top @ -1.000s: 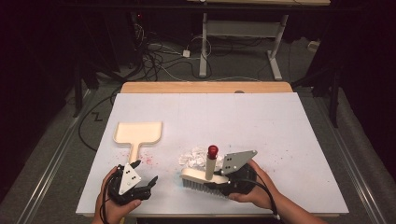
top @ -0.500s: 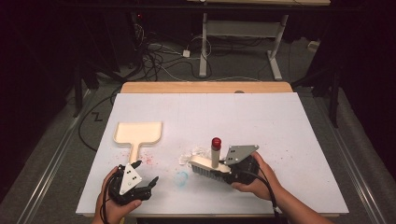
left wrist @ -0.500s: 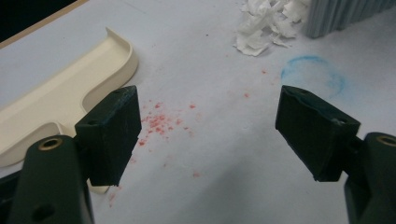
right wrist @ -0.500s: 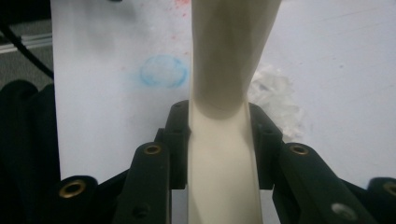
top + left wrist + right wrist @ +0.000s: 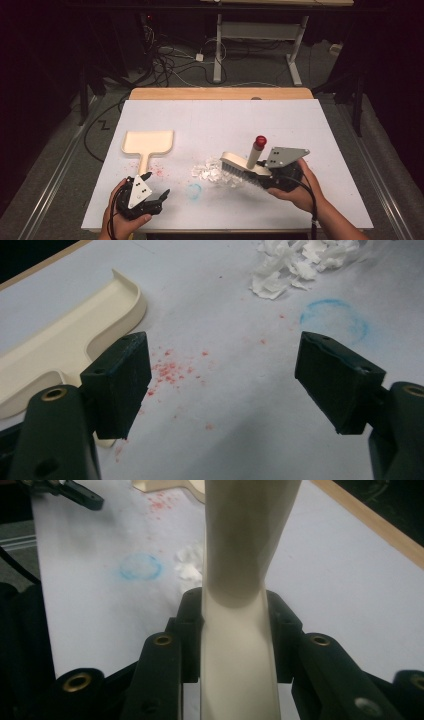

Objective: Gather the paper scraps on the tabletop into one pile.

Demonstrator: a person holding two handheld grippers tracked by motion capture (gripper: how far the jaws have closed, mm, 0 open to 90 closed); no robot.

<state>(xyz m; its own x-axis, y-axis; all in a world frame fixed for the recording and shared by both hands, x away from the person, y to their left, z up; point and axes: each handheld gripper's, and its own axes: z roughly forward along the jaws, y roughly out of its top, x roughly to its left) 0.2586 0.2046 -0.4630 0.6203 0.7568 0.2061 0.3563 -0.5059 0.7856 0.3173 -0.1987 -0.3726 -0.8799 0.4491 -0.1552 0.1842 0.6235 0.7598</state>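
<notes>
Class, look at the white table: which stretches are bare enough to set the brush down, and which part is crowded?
Bare: the far half of the table behind the dustpan, and the right side beyond the brush. Crowded: the near middle, with paper scraps, a blue ring mark and red specks.

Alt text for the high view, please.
On a white table, the right gripper holds a cream brush by its handle at a pile of white scraps. The left gripper rests open at the near edge, close to a cream dustpan and red specks.
</notes>
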